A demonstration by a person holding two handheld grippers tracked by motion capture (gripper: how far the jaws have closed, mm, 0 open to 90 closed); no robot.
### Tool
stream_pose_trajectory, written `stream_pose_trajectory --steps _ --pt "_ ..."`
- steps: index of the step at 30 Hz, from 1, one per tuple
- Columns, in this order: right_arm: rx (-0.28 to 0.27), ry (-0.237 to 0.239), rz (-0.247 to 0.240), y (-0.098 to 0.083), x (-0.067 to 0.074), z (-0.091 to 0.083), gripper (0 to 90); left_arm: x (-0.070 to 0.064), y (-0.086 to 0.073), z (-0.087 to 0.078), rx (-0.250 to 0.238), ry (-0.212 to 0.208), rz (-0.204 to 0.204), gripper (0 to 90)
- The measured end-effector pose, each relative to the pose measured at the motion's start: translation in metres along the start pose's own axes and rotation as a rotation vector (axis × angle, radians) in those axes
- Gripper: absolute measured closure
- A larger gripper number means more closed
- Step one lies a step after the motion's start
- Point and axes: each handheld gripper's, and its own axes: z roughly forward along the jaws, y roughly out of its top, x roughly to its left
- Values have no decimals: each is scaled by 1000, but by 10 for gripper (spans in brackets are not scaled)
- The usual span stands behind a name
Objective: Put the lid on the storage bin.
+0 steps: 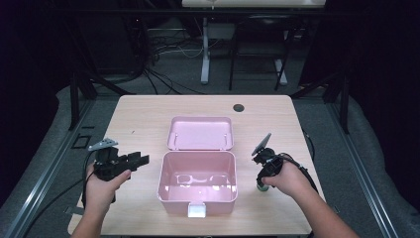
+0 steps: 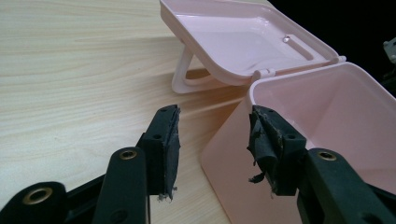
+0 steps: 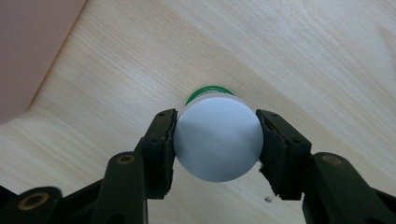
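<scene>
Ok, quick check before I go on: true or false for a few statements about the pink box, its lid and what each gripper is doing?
1. The pink box is open, its lid folded back flat on the table. True.
2. The right gripper has its jaws on either side of a white-capped jar. True.
3. The left gripper is clamped on the box wall. False: its jaws stand apart with nothing between them, beside the box's corner.
4. The jar already lies inside the box. False: it stands on the table to the right of the box.
</scene>
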Motion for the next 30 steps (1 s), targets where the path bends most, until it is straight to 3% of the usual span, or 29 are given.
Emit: stream_pose_trajectory --steps 11,14,22,30 --pt "-14 -16 -27 4 6 -23 502 -1 -1 0 -14 53 30 528" --pt "-33 -13 -32 4 8 -30 502 -1 0 -1 -26 50 33 528" --pt "-20 -12 -45 7 12 -52 501 -1 -1 -1 -33 57 50 524" --pt "-25 1 -63 12 18 -66 501 -1 -1 0 -12 77 53 507"
